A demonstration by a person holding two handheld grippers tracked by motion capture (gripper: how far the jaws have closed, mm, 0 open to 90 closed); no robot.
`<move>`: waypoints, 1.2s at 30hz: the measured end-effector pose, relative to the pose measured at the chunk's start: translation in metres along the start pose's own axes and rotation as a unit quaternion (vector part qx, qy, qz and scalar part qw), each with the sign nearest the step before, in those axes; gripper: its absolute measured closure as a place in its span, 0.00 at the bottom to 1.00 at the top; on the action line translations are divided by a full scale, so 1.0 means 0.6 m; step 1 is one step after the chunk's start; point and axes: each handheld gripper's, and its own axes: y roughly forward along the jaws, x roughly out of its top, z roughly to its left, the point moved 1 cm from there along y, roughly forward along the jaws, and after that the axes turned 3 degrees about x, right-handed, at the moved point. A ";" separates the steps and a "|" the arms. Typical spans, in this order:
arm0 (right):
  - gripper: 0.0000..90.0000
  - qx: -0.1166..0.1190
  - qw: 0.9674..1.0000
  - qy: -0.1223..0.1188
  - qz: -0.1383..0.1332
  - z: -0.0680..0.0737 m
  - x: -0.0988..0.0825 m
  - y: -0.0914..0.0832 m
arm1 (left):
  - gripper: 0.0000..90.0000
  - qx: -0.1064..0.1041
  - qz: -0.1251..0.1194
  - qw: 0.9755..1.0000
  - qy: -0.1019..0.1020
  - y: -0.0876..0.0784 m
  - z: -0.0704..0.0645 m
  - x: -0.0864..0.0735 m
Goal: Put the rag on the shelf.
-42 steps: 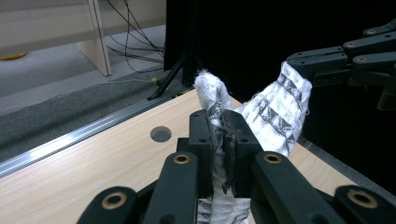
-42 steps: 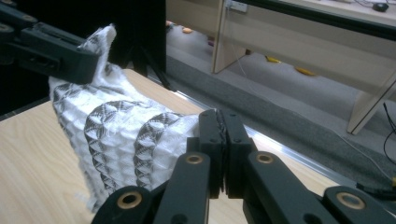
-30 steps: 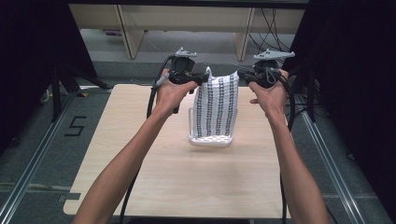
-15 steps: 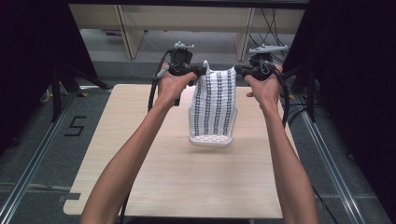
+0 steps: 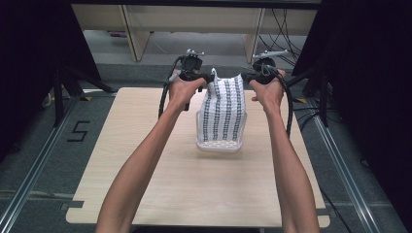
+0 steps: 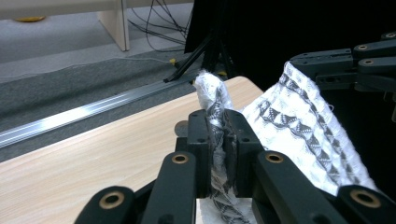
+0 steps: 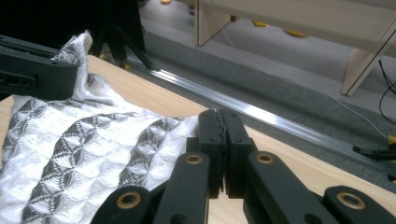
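Held aloft over a clear tray (image 5: 219,144) near mid-table (image 5: 145,184): a patterned cloth (image 5: 223,109), stretched between both grippers. Left gripper (image 6: 218,140) jaws pinched on a bunched corner; right gripper (image 7: 223,149) jaws pressed together on the thin opposite edge. Likely risk: that slim edge slipping free under tension, dropping one side. Possibly also tray dragged by trailing hem.

Cloth (image 5: 223,109) blocks mid table (image 5: 145,160); sides free.

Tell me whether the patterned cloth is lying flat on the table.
No: in the high view the cloth hangs upright, held at its top corners by the left gripper and right gripper.
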 end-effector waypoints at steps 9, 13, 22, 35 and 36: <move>0.99 0.004 1.000 0.013 0.020 -0.006 -0.027 0.037 | 0.89 0.009 0.025 1.000 -0.002 0.021 0.005 -0.019; 0.99 0.003 0.999 0.015 0.033 -0.007 -0.033 0.043 | 0.88 0.014 0.041 0.999 0.005 0.029 0.007 -0.025; 0.91 0.005 0.999 0.026 0.043 -0.012 -0.056 0.063 | 0.69 0.038 0.065 0.997 0.006 0.041 0.015 -0.040; 0.79 -0.004 0.999 0.035 0.029 -0.013 -0.051 0.051 | 0.37 0.047 0.087 0.995 -0.030 0.034 0.028 -0.038; 0.79 -0.004 0.999 0.035 0.029 -0.013 -0.051 0.051 | 0.37 0.046 0.089 0.995 -0.029 0.033 0.028 -0.038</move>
